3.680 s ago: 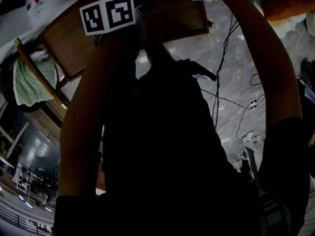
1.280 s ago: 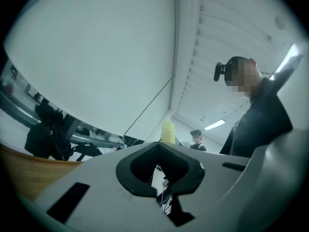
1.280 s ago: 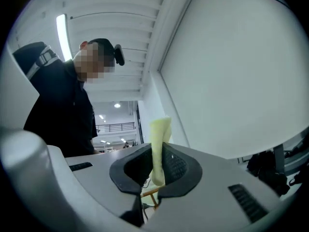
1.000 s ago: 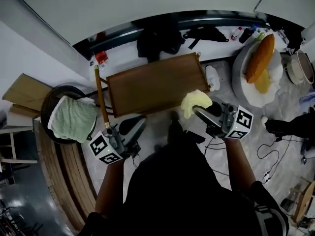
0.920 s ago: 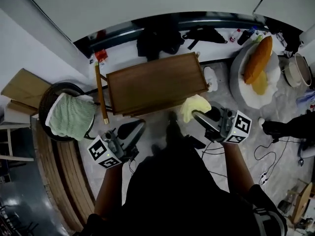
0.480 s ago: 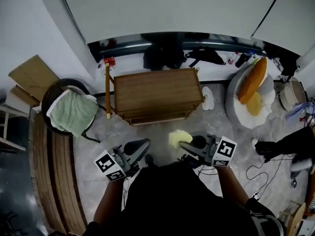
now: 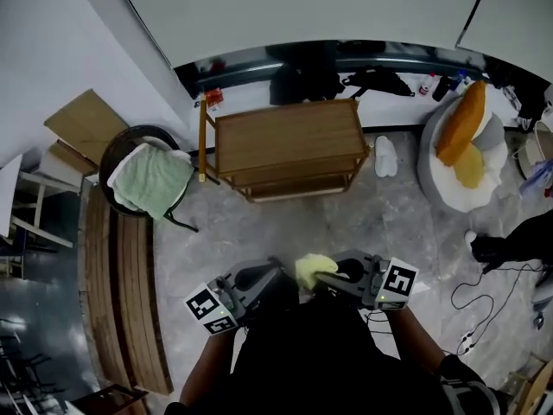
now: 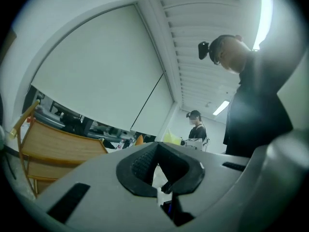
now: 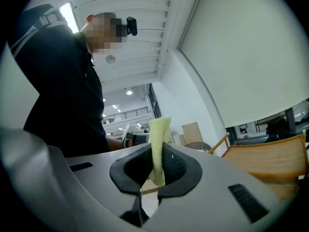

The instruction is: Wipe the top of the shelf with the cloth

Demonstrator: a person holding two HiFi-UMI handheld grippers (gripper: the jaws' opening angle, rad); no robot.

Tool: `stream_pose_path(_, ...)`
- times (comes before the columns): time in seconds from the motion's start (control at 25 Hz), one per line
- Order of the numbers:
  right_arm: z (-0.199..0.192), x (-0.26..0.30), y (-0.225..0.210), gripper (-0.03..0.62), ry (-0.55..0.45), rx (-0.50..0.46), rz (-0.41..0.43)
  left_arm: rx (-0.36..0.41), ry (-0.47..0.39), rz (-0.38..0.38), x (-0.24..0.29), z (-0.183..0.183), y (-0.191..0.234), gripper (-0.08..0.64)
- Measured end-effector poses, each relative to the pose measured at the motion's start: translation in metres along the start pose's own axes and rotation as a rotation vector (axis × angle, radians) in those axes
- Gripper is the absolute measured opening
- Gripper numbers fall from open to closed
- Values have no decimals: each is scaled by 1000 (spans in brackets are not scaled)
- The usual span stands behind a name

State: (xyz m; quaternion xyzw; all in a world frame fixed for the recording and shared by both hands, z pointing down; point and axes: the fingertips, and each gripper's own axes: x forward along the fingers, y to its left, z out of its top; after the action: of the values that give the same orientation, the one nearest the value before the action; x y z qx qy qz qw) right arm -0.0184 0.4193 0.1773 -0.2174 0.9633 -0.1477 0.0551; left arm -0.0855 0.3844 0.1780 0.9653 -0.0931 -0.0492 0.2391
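The wooden shelf (image 7: 289, 141) stands against the far wall, its flat brown top bare. Both grippers hang close to the person's body, well back from the shelf, over the marble floor. My right gripper (image 7: 333, 275) is shut on a crumpled yellow cloth (image 7: 313, 269); in the right gripper view the cloth (image 9: 158, 144) sticks up from between the pads, with the shelf (image 9: 265, 156) at the right edge. My left gripper (image 7: 259, 277) holds nothing, and its pads (image 8: 140, 166) look closed together. The shelf (image 8: 58, 146) shows at the left of that view.
A green towel (image 7: 154, 180) drapes over a dark round seat left of the shelf. A wooden stick (image 7: 203, 141) leans at the shelf's left side. White slippers (image 7: 384, 156) and a grey beanbag with orange cushions (image 7: 467, 132) lie to the right. Cables (image 7: 510, 271) run across the floor.
The person has stepped back from the shelf. Both grippers drew away from its front edge toward the body, the yellow cloth staying in the right gripper.
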Motion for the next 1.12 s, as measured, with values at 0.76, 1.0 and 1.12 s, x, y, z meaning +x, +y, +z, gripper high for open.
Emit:
stream_pose_path(0.76,-29,73,107,41,10,-76,-144,-49,27,-130,-115,-27,-38,9)
stream_pose_path(1.0,-33,77,124,41,10,-84,-220,-69,40,-185,-126,-29,-48,9)
stream_pose_path(1.12,-34,73,129,41,24,-97,-243,-45,38,-215,-128,-23,-55,9)
